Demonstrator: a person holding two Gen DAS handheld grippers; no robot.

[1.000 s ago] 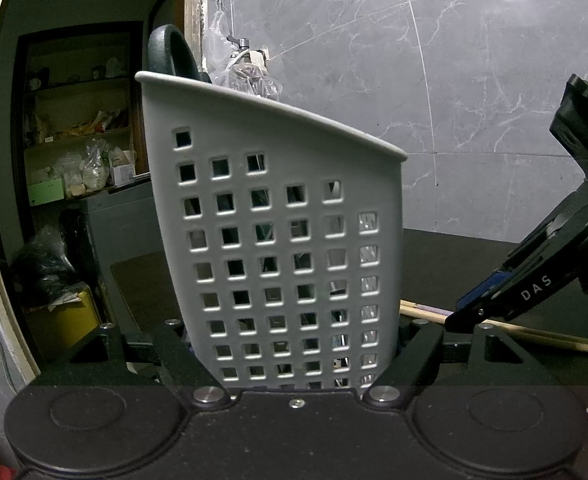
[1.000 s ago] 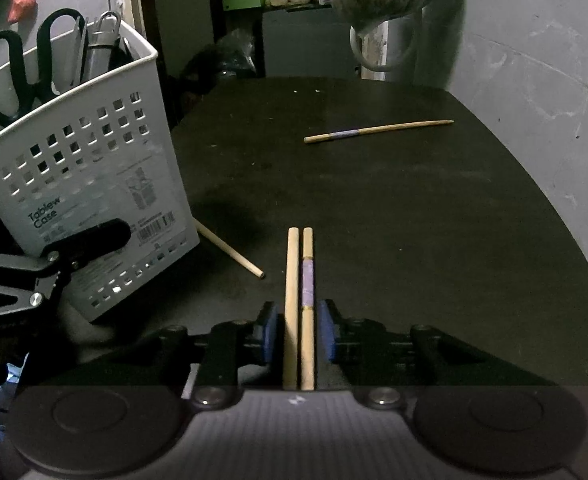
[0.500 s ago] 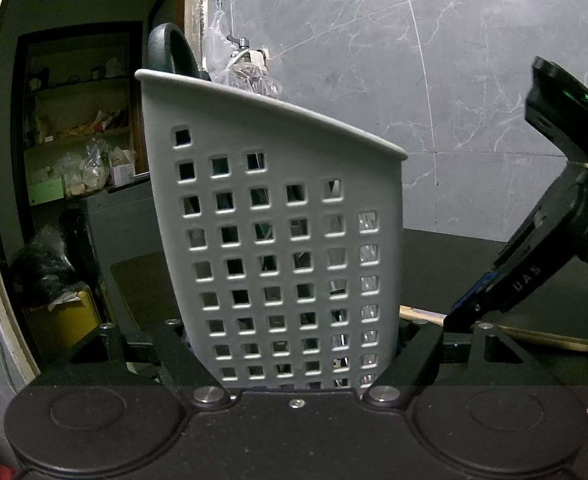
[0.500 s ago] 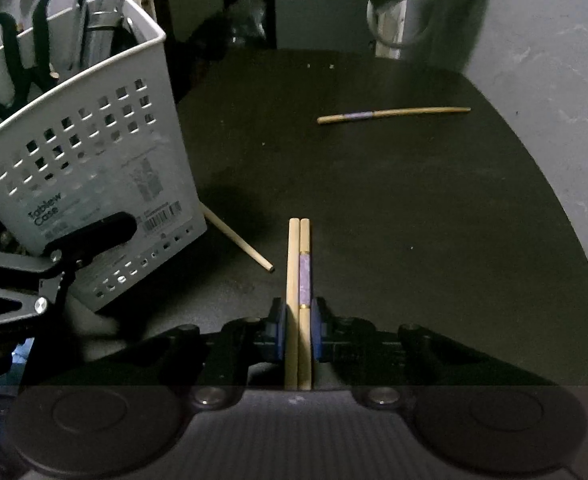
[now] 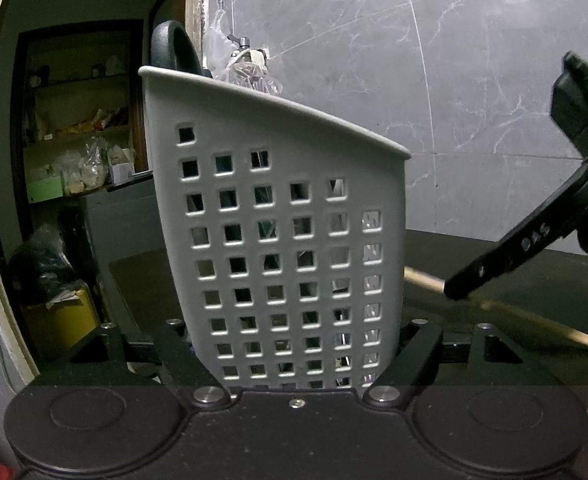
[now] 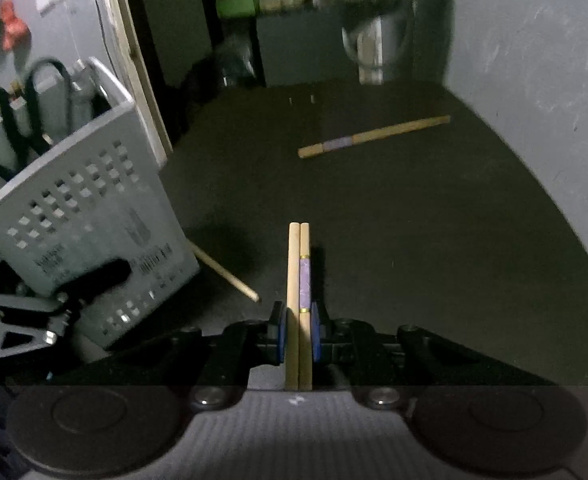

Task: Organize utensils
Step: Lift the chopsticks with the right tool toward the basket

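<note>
My left gripper (image 5: 298, 344) held the white perforated caddy (image 5: 289, 248) between its spread fingers, the caddy tilted and filling the middle of the left view. In the right view the same caddy (image 6: 81, 216) leaned on the dark table (image 6: 414, 240), with the left gripper (image 6: 53, 304) clamped low on its labelled wall. Black-handled scissors (image 6: 25, 120) stood in it, beside some grey metal utensils I could not identify through the blur. From the left side only one scissor loop (image 5: 173, 50) showed above the rim; the square holes gave glimpses of things inside, nothing I could name.

My right gripper (image 6: 298, 332) was closed narrow on a pair of chopsticks (image 6: 298, 264), side by side, pointing forward between the blue pads (image 6: 279, 334); the right stick carried a purple band. A third chopstick (image 6: 374, 136) lay well apart on the far table, and a fourth (image 6: 229, 276) stuck out from behind the caddy's base, its other end hidden. In the left view that stick (image 5: 514, 312) ran behind the right gripper (image 5: 526, 248), which was cut off by the frame edge. The shelves (image 5: 77, 128) through the doorway were too dim to read.
</note>
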